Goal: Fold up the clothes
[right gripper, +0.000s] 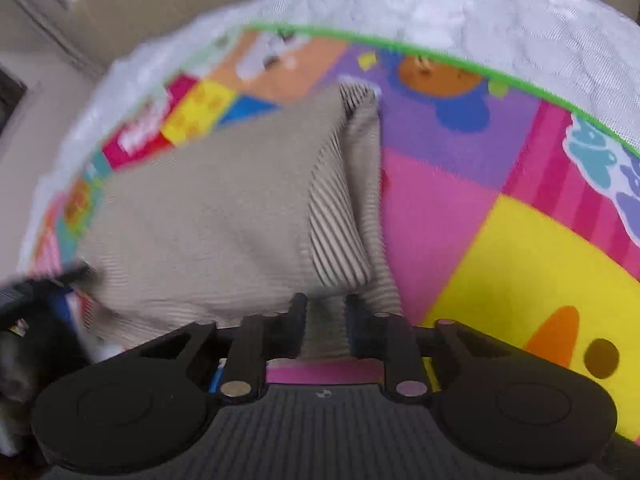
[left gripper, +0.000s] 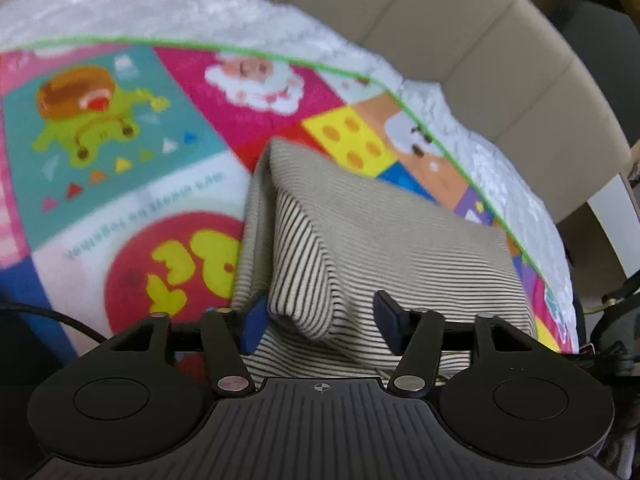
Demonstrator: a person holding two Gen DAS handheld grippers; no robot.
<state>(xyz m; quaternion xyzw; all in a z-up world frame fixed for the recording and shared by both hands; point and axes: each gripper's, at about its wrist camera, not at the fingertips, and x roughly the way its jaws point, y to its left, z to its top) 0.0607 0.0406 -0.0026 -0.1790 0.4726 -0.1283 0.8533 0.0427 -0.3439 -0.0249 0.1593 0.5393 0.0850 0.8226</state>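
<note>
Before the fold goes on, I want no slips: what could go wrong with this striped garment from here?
1. The left gripper has its fingers apart around a bunched fold of the striped garment; that side may drop.
2. The right gripper pinches only a narrow edge of the garment, so it could pull free.
3. The layers lie unevenly over the colorful blanket, risking a crooked fold.

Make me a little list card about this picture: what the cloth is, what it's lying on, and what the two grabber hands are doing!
garment: striped beige cloth, partly folded, one flap turned over
lying on: colourful cartoon mat with a green edge
under the mat: white fluffy cover
behind: beige cushioned seat back
left gripper: fingers apart, with a bunched fold of the cloth between them
right gripper: fingers close together, with the cloth's near edge between them
picture: right view is blurry
</note>
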